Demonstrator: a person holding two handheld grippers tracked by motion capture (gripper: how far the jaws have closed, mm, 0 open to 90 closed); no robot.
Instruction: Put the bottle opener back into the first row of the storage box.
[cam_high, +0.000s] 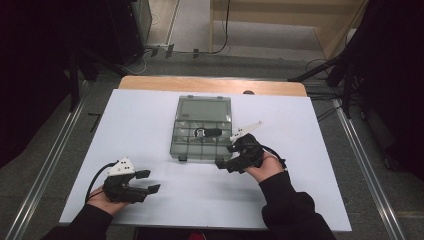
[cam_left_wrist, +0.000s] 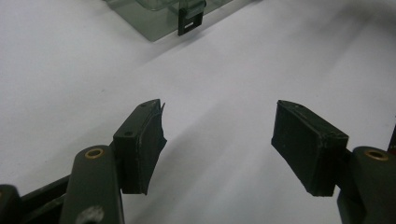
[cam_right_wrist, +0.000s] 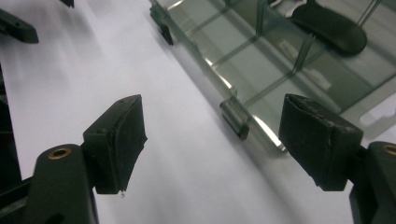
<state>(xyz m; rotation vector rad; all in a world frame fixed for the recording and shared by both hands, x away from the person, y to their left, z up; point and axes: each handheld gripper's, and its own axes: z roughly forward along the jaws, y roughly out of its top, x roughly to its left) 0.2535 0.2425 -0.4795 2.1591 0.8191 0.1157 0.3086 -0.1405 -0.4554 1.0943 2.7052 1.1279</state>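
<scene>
A clear plastic compartment box (cam_high: 202, 128) lies in the middle of the white table top, its lid laid back on the far side. A black object with a pale metal end (cam_high: 207, 132) rests in one compartment, seen up close as a black oval shape (cam_right_wrist: 331, 25). My right gripper (cam_high: 226, 156) is open at the box's near right corner, and a front latch (cam_right_wrist: 236, 116) lies between its jaws (cam_right_wrist: 215, 106). My left gripper (cam_high: 150, 181) is open and holds nothing, over bare table near the front left (cam_left_wrist: 219, 135). The box's near corner and other latch (cam_left_wrist: 189, 21) lie ahead of it.
The white sheet (cam_high: 150, 125) covers a wooden table whose far edge (cam_high: 210, 84) shows. Beyond it are floor cables and dark stands. Metal rails (cam_high: 47, 165) run along both sides of the table. Parts of the left gripper (cam_right_wrist: 18, 28) show far off in the right gripper view.
</scene>
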